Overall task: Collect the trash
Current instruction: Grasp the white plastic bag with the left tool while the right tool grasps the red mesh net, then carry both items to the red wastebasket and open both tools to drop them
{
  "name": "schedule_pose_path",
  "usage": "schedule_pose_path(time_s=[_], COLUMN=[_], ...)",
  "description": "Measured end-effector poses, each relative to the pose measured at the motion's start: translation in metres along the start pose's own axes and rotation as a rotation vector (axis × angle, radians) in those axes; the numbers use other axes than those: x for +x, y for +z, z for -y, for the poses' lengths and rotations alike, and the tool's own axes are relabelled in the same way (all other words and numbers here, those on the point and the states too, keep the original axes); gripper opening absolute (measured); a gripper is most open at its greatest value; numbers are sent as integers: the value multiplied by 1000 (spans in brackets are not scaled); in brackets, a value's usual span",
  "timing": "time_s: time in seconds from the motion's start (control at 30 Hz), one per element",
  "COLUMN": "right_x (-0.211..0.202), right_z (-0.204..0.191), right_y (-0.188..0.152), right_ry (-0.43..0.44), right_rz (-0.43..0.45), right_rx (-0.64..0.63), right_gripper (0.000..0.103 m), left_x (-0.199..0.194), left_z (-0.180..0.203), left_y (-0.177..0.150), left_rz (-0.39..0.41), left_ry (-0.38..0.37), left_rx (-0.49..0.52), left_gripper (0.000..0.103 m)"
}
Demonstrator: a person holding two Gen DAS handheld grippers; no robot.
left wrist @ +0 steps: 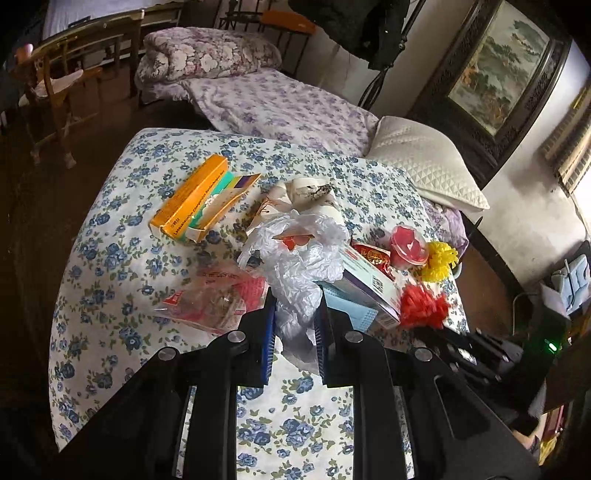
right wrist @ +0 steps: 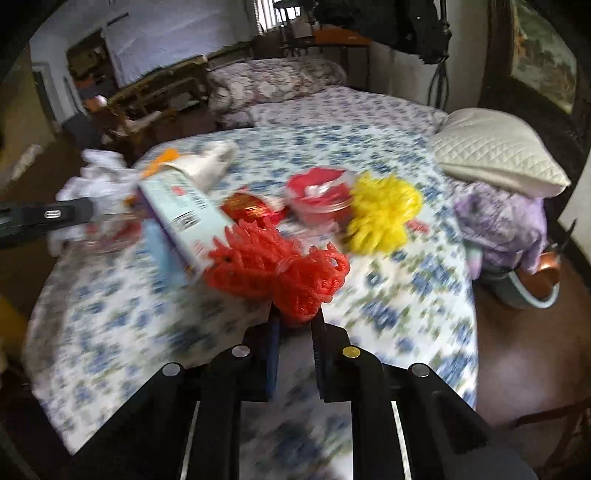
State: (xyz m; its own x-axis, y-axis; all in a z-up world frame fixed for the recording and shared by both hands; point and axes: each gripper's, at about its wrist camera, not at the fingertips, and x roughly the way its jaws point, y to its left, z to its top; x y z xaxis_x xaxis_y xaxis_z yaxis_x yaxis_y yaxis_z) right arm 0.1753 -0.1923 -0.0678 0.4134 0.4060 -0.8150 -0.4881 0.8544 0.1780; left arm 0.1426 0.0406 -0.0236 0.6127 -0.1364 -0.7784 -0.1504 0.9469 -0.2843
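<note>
Readable text only on the orange box (left wrist: 189,195).
Latin letters along its side, beginning about "Laosuanaoshu", the remainder too small; gold sign on red packet (left wrist: 373,254) not legible.

I am in a lived-in bedroom of a home; below me lies a bed (left wrist: 110,258) under a sheet with blue flowers, and beyond it a second sheet (left wrist: 277,107) with purple flowers; a folded quilt (left wrist: 207,53) in a flower print sits at the far end; a white quilted pillow (left wrist: 424,162) rests by the wall; a framed landscape painting (left wrist: 498,70) in a dark carved frame hangs above it; dark clothes (left wrist: 354,26) hang on a stand beside it; a wooden chair (left wrist: 48,96) stands on the dark floor to the left; a window (right wrist: 264,14) shows at the back of the room.
</note>
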Motion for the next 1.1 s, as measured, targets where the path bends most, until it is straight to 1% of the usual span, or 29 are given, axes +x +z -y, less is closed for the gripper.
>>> schedule_pose_path(time_s=[0.07,0.1,0.13,0.17,0.2,0.23,0.3,0.37,0.4,0.53,0.6,0.67,0.73,0.77,0.83,0.87,0.93,1.0,1.1], right_x=[-8,-11,-14,-16,-18,-23,-29,-33,-31,-17,-10,-6,-4,-2,0,-1,-5,-13,-23], right_z=[-5,-8,-12,-16,-19,-23,-33,-41,-42,-60,-69,-76,-81,-82,-83,-81,-78,-70,-57], right_y=[-5,-8,-11,-13,-14,-15,-16,-16,-15,-20,-21,-22,-21,-20,-19,-18,-18,-17,-12], right_ry=[70,141,171,142,105,72,77,47,40,64,49,32,26,14,5,7,8,-3,-25], right_rz=[-23,-40,-58,-69,-69,-51,-33,-11,-14,-55,-68,-54,-41,-37,-36,-35,-21,2,32], right_rx=[36,59,67,67,64,51,9,-33,-46,-119,-167,-196,-212,-218,-218,-212,-195,-172,-140], right_gripper=[16,19,28,42,76,87,87,87,87,87,86,84,72,69,51,49,40,37,37], left_x=[0,-1,-1,-2,-3,-3,-5,-7,-7,-8,-8,-7,-6,-5,-4,-4,-3,-4,-4], left_z=[0,-1,-2,-3,-3,-4,-5,-7,-8,-9,-8,-6,-5,-3,-1,0,1,1,3], left_y=[-1,-2,-2,-2,-2,-3,-3,-3,-3,-2,-1,-1,-2,-2,-3,-4,-4,-5,-6], left_rz=[0,0,0,0,2,3,4,8,9,10,9,8,6,4,2,0,-1,0,1], left_ry=[1,0,-2,-2,-3,-4,-8,-10,-11,-15,-14,-13,-10,-9,-6,-5,-3,-4,-13], left_rx=[1,-2,-5,-7,-8,-9,-9,-16,-21,-25,-21,-17,-15,-13,-8,-5,-2,-4,-2], left_gripper=[20,20,20,20,20,20,20,20,20,20,20,20,20,20,20,20,20,20,20])
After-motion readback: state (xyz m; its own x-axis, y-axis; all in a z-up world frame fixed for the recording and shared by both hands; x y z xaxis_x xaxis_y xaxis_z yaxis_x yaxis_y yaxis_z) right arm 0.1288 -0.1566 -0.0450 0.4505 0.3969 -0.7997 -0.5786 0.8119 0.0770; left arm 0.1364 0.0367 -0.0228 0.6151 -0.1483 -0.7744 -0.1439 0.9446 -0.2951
